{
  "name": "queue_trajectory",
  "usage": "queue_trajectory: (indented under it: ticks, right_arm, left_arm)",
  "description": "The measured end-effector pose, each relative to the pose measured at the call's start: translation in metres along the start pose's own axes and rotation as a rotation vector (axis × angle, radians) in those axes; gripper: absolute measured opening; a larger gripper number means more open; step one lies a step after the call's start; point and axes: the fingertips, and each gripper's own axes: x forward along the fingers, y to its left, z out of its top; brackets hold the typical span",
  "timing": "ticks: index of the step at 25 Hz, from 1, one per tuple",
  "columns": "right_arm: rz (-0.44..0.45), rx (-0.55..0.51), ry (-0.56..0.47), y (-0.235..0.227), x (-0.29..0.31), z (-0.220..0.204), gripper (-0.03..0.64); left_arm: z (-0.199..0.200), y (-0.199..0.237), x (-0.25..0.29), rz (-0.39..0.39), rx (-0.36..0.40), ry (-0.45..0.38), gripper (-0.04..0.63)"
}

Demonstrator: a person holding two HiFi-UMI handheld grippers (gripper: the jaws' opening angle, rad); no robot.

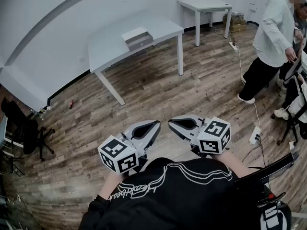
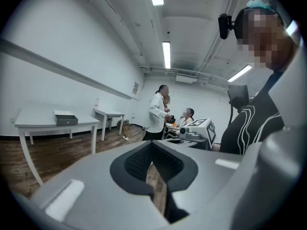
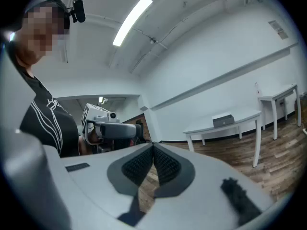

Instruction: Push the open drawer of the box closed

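The box (image 1: 137, 38) is small, with a white top and a grey drawer front that seems to stick out a little. It rests on a white table (image 1: 115, 44) by the far wall, well away from me. It also shows small in the left gripper view as the box (image 2: 65, 118) and in the right gripper view as the box (image 3: 223, 120). My left gripper (image 1: 157, 123) and right gripper (image 1: 170, 122) hang close to my chest over the wooden floor, tips pointing toward each other. Both are shut with nothing between the jaws, as with the left gripper (image 2: 152, 145) and the right gripper (image 3: 153, 146).
A second small white table (image 1: 204, 6) stands at the back right beside a cardboard carton (image 1: 234, 22). A person in a white shirt (image 1: 271, 32) stands at the right, with a power strip (image 1: 254, 135) on the floor nearby. A black chair (image 1: 26, 128) sits at the left.
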Motion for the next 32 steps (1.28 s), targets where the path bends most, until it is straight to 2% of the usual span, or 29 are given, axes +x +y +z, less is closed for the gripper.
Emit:
queue_trajectory:
  ticks: [8,14,18,27,32]
  right_arm:
    - [-0.042,0.014,0.045,-0.032,0.015,-0.018,0.01]
    - [-0.072,0.017,0.064,-0.084,0.053,-0.011,0.009]
    - [-0.078,0.04,0.068,-0.141,0.102,-0.002,0.009]
    - [-0.064,0.048,0.083,-0.307,0.258,0.063,0.01]
    - [-0.072,0.008,0.061,-0.365,0.307,0.104,0.011]
  left_arm:
    - [-0.01,0.042,0.015,-0.002,-0.052,0.009,0.008]
    - [-0.005,0.106,0.038,-0.012,-0.06,0.011,0.008]
    - [0.001,0.179,0.057,-0.012,-0.086,0.019,0.008]
    - [0.05,0.406,0.109,0.042,-0.115,0.073,0.008]
    - [0.079,0.478,0.132,0.031,-0.12,0.079,0.008]
